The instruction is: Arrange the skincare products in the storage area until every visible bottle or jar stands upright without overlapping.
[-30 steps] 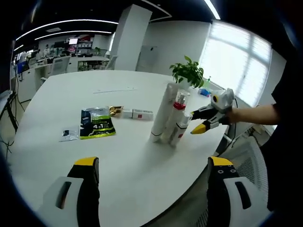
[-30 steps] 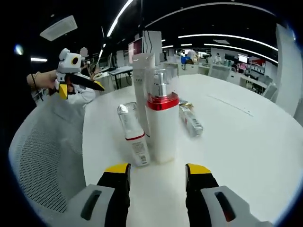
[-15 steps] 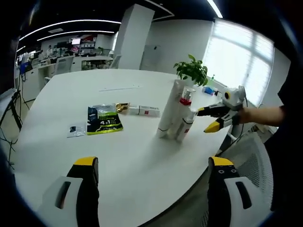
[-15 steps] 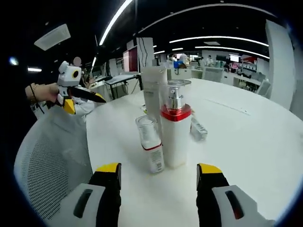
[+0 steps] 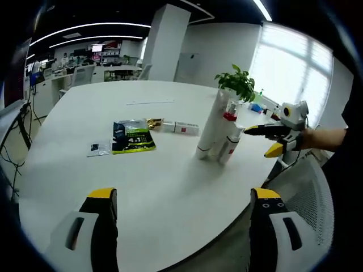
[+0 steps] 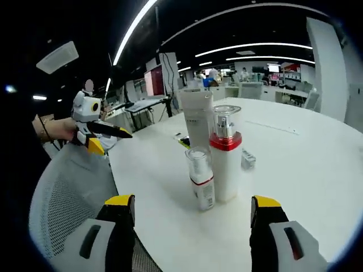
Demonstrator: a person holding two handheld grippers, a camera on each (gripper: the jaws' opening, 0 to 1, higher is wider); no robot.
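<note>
Three skincare bottles (image 6: pixel 212 161) upright, clustered at 12 o'clock on white table (image 5: pixel 142 181). Left gripper (image 5: pixel 178 195) jaws spread, empty. Right gripper (image 6: pixel 190 201) jaws spread, empty. Green packet (image 5: pixel 132 137) at 10 o'clock.

We see a white desk (image 5: pixel 170 187), white pump bottle (image 6: pixel 226 164) with red collar, small clear-capped bottle (image 6: pixel 201 184) red-banded, white tube (image 6: pixel 197 119), green-black packet (image 5: pixel 133 137), yellow-tipped black fingers (image 6: pixel 120 202).
</note>
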